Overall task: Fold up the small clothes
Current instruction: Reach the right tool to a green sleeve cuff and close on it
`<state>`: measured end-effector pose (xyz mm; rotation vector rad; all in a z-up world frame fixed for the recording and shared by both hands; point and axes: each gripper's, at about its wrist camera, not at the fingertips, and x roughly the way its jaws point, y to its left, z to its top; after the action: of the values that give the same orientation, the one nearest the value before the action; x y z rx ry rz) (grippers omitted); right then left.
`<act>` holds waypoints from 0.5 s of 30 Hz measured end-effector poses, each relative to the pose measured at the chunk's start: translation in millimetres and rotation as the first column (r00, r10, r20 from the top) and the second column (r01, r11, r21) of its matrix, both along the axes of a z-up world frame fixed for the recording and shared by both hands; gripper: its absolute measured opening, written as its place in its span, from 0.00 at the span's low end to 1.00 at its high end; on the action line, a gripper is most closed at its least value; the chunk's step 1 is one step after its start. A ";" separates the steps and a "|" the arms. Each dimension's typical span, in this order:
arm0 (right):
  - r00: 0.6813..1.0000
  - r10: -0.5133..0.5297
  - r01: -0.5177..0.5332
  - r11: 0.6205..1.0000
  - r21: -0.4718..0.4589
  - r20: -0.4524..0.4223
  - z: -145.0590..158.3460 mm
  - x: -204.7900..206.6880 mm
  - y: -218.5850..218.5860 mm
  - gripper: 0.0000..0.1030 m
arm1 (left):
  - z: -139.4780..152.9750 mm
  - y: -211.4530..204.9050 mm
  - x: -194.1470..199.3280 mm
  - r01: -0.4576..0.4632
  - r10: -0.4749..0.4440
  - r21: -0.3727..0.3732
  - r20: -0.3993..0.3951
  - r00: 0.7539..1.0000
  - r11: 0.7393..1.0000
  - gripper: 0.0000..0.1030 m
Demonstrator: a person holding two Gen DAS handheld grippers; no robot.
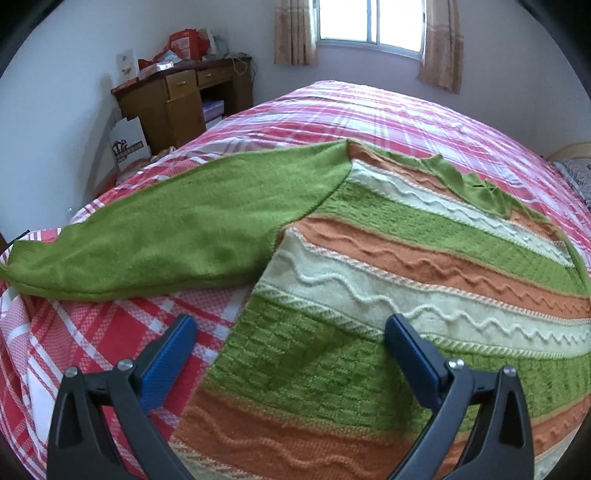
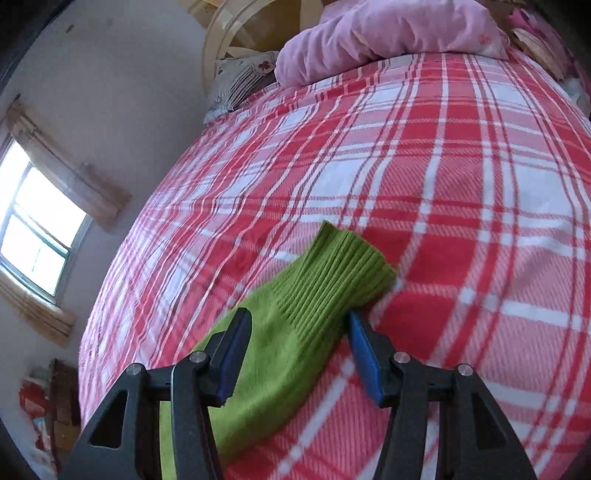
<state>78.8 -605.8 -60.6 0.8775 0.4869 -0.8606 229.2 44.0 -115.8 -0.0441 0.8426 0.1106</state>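
Observation:
A knitted sweater (image 1: 406,258) striped green, orange and cream lies flat on the red plaid bed cover (image 1: 92,332). Its plain green sleeve (image 1: 184,229) stretches out to the left. My left gripper (image 1: 291,325) hangs open just above the sweater's lower side edge, one finger over the cover and the other over the knit. In the right wrist view the other green sleeve (image 2: 295,354) lies on the cover (image 2: 443,184) with its ribbed cuff (image 2: 343,266) pointing away. My right gripper (image 2: 298,321) straddles this sleeve just behind the cuff. Its jaws stand half apart and the fabric is not squeezed.
A wooden desk (image 1: 184,99) piled with clutter and a white box (image 1: 127,142) stand past the bed's far left corner, under a curtained window (image 1: 369,18). A pink quilt (image 2: 388,33) and a patterned pillow (image 2: 240,81) lie at the headboard end.

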 end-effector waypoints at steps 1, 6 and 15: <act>1.000 -0.001 0.000 1.000 -0.017 -0.030 -0.7 2.2 0.4 0.43 | -0.4 -0.3 0.2 0.002 -0.002 -0.002 0.001 1.000 1.000 1.00; 0.988 0.065 -0.076 0.994 -0.076 -0.137 1.4 3.6 4.1 0.10 | -0.2 1.1 0.8 0.004 -0.004 -0.010 0.006 1.000 1.000 1.00; 0.959 0.281 -0.281 0.940 -0.193 -0.025 78.6 19.8 82.4 0.08 | 0.1 3.1 0.8 0.009 -0.008 -0.029 0.010 1.000 1.000 1.00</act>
<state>98.5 -523.4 18.0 0.6107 0.5029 -0.6318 230.0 47.1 -115.6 -0.0682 0.8340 0.0902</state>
